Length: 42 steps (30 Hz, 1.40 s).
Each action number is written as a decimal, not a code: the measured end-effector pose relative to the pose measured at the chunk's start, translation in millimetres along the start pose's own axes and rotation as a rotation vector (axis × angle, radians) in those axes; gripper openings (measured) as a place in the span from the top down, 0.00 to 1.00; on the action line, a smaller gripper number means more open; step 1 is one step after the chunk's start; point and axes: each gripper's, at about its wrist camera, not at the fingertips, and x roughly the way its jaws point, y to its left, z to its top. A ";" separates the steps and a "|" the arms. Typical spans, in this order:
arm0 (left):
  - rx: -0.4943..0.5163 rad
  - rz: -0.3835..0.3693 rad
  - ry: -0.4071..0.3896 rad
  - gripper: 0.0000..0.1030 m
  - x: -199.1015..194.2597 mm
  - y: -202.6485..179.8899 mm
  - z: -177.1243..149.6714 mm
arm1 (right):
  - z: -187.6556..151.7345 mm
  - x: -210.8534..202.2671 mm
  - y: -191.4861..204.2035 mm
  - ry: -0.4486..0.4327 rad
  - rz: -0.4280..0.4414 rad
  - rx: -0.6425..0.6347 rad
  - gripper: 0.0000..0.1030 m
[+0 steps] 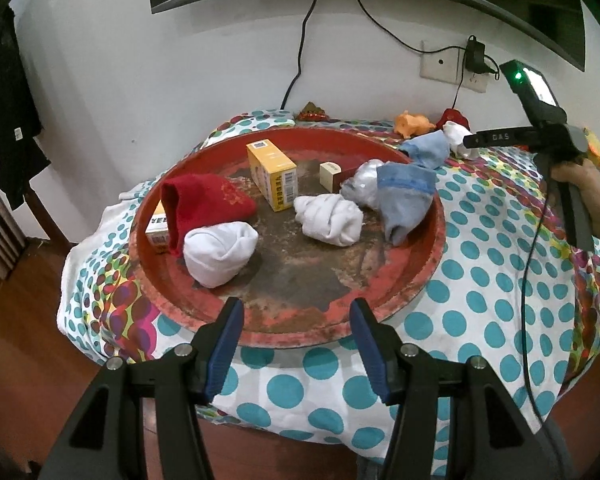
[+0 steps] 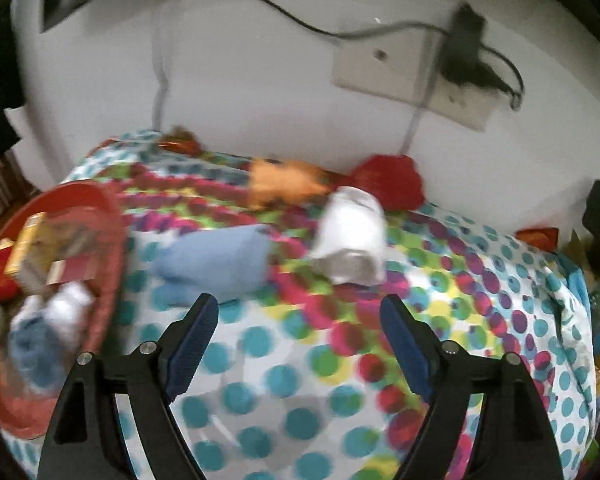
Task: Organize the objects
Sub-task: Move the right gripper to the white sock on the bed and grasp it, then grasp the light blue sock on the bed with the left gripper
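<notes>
Layout on the cloth-covered table (image 1: pixel 480 300): the round tray (image 1: pixel 300 320) lies left, holding boxes (image 1: pixel 274 174) at its far side and rolled socks (image 1: pixel 328 218) nearer. Right of the tray — on the cloth — lie two more socks (image 2: pixel 216 264); toys (image 2: pixel 284 182) sit far, by the wall.
</notes>
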 end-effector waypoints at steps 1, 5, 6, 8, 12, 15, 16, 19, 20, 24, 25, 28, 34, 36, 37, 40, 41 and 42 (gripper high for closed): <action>0.010 0.003 -0.002 0.45 -0.1 -0.9 0.2 | 2.6 7.3 -7.7 0.003 -0.013 0.013 0.22; 0.025 0.039 0.001 0.45 -0.4 -3.1 4.8 | 15.5 33.3 -26.3 0.002 -0.021 0.048 0.22; 0.016 0.029 -0.005 0.45 -2.2 -2.7 7.8 | 18.7 39.0 -28.7 0.000 -0.024 0.053 0.22; 0.023 0.007 -0.016 0.45 -5.0 -4.8 14.7 | 25.3 53.2 -33.4 0.012 -0.025 0.057 0.22; 0.090 0.012 -0.021 0.45 -0.6 -21.5 36.2 | 32.4 75.6 -40.1 0.021 -0.019 0.074 0.22; 0.147 -0.017 -0.015 0.40 10.1 -42.4 53.9 | 33.0 85.5 -41.8 0.019 -0.017 0.082 0.24; 0.160 -0.027 -0.016 0.40 13.5 -49.5 59.3 | 32.6 89.7 -42.3 0.024 -0.011 0.084 0.33; 0.198 -0.093 -0.018 0.39 26.1 -76.7 77.9 | 30.9 96.6 -42.4 0.040 0.021 0.071 0.57; 0.210 -0.112 -0.014 0.39 29.6 -84.6 82.6 | 30.1 96.2 -42.5 0.039 0.025 0.067 0.60; 0.276 -0.158 -0.007 0.39 49.7 -121.3 105.7 | 20.4 77.0 -47.3 0.017 0.047 0.039 0.63; 0.285 -0.178 -0.013 0.39 54.6 -128.4 110.9 | 16.7 71.2 -49.4 0.016 0.052 0.033 0.63; 0.291 -0.209 -0.003 0.39 73.8 -147.4 127.3 | -4.3 45.9 -57.7 0.003 0.053 0.004 0.63; 0.279 -0.203 0.041 0.39 118.7 -180.0 153.8 | -54.0 7.3 -72.2 0.015 0.076 -0.010 0.64; 0.300 -0.199 0.057 0.39 132.8 -190.0 162.6 | -64.9 1.9 -77.7 0.020 0.092 -0.001 0.64; 0.307 -0.193 0.052 0.39 137.4 -193.2 165.9 | -67.4 1.8 -78.2 0.014 0.087 -0.003 0.64; 0.319 -0.177 0.072 0.39 157.5 -199.5 177.7 | -75.0 -1.3 -79.8 0.000 0.086 -0.013 0.64; 0.317 -0.181 0.077 0.39 164.1 -200.4 181.9 | -76.1 -3.1 -81.9 -0.004 0.089 -0.010 0.64; 0.320 -0.194 0.096 0.39 172.6 -201.7 186.6 | -75.8 -3.2 -82.3 -0.006 0.099 -0.005 0.64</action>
